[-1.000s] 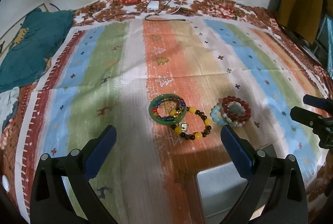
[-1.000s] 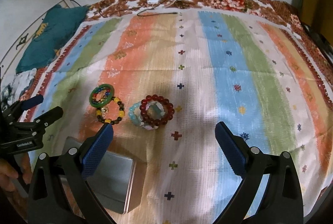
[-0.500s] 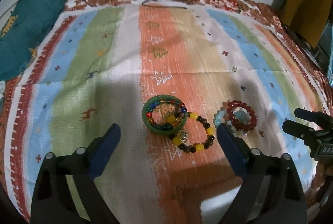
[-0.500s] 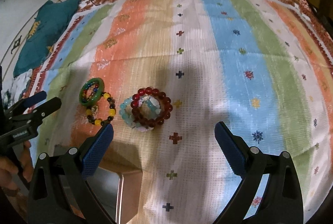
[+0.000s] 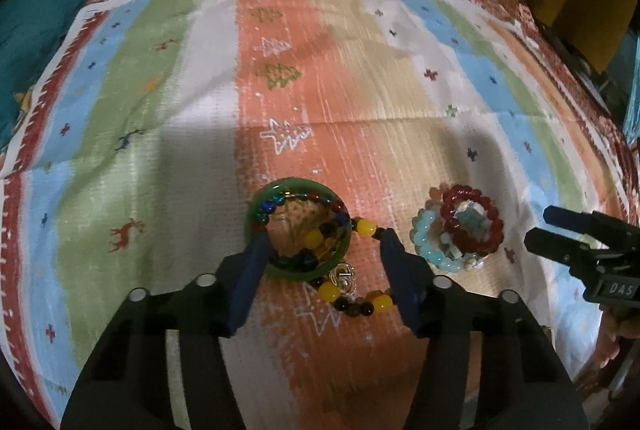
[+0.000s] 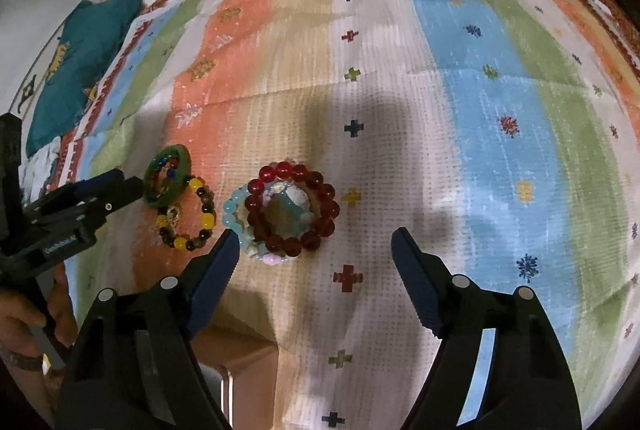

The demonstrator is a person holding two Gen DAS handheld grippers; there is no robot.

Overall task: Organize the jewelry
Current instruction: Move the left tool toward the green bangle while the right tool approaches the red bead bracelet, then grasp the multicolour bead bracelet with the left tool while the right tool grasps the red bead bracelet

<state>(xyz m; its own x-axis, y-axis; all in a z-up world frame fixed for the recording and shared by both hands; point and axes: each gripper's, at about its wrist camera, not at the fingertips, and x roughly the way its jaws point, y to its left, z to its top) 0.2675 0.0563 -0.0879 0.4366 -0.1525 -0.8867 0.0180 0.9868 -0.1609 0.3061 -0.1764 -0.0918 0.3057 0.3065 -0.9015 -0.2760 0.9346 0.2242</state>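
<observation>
Closing jaws on the left gripper [image 5: 320, 242] straddle the green bangle [image 5: 298, 228], which lies flat with a multicoloured bead strand inside it and overlaps a yellow-and-brown bead bracelet [image 5: 352, 290]; whether the pads touch it yet I cannot tell. Jaws of the right gripper [image 6: 314, 246] are also closing, wide apart and gripping nothing, just short of the red bead bracelet [image 6: 294, 208] stacked on a pale blue one [image 6: 236, 212]. Everything rests on a striped cloth [image 6: 460, 78], a metal tin [image 6: 240, 382] at its near edge.
</observation>
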